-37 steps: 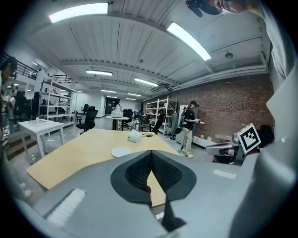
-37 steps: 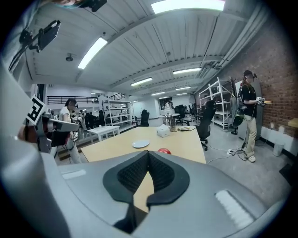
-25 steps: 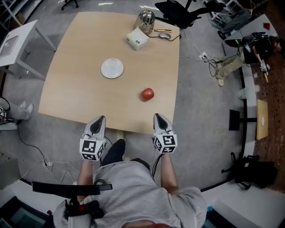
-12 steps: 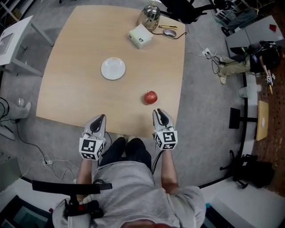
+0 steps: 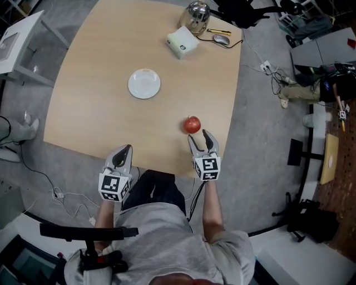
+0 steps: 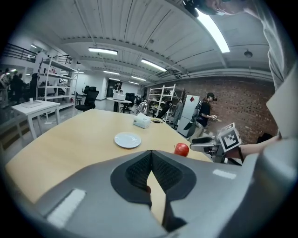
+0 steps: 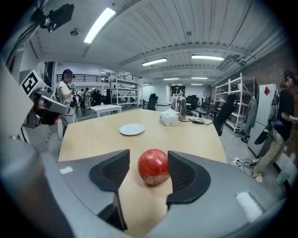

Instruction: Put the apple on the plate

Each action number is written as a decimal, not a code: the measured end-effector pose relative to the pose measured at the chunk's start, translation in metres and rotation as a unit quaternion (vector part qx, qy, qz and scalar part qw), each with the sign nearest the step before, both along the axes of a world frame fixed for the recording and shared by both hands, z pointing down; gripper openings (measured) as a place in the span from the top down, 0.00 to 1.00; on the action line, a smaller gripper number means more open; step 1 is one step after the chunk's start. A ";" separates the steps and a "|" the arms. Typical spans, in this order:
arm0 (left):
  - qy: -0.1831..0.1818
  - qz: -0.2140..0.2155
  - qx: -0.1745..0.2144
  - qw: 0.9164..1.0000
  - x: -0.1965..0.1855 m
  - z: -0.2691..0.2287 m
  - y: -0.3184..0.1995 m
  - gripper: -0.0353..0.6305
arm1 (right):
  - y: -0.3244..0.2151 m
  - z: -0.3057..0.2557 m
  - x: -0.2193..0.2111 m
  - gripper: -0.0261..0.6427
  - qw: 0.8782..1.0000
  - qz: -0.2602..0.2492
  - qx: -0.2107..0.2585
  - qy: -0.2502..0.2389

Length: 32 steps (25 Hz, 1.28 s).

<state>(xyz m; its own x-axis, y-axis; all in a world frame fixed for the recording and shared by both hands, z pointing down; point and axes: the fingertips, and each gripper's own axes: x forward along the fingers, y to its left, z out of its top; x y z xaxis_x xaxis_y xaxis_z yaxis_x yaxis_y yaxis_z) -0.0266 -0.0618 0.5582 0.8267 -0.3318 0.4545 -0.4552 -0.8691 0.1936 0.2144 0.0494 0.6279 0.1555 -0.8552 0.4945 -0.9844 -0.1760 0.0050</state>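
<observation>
Nearest the person, at the bench edge, the left tongs are pressed together and empty, likely idle for this job. The right tongs have just been opening, spread to straddle the apple, which stands on the bench between their tips, unpinched. Being round, it offers no long axis, and its stem doesn't show. Well beyond both tongs lies the white plate.

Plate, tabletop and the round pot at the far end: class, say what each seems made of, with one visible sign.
Plate: probably glazed white ceramic, smooth with a soft sheen; plastic is possible.
Tabletop: pale wood-look laminate or veneer, matte, faint grain.
Pot: polished metal, mirror-like reflections.
</observation>
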 end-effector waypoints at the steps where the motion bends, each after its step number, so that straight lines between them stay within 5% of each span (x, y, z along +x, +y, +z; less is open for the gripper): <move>1: -0.002 -0.004 -0.002 1.000 0.000 0.003 -0.001 0.92 | -0.002 0.006 0.003 0.57 1.000 -0.004 -0.005 0.002; 13: -0.025 -0.035 -0.018 0.999 0.001 0.033 -0.011 0.92 | -0.029 0.060 0.018 0.41 0.999 -0.036 -0.030 -0.013; 32: -0.032 -0.061 -0.021 0.997 -0.007 0.038 -0.012 0.92 | -0.043 0.059 0.020 0.43 0.999 -0.041 -0.017 -0.015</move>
<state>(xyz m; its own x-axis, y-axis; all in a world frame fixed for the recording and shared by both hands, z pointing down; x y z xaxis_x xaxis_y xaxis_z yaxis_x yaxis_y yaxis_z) -0.0339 -0.0741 0.5962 0.7506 -0.4080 0.5197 -0.5695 -0.7983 0.1958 0.2346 0.0064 0.6870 0.0713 -0.8466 0.5274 -0.9952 -0.0959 -0.0195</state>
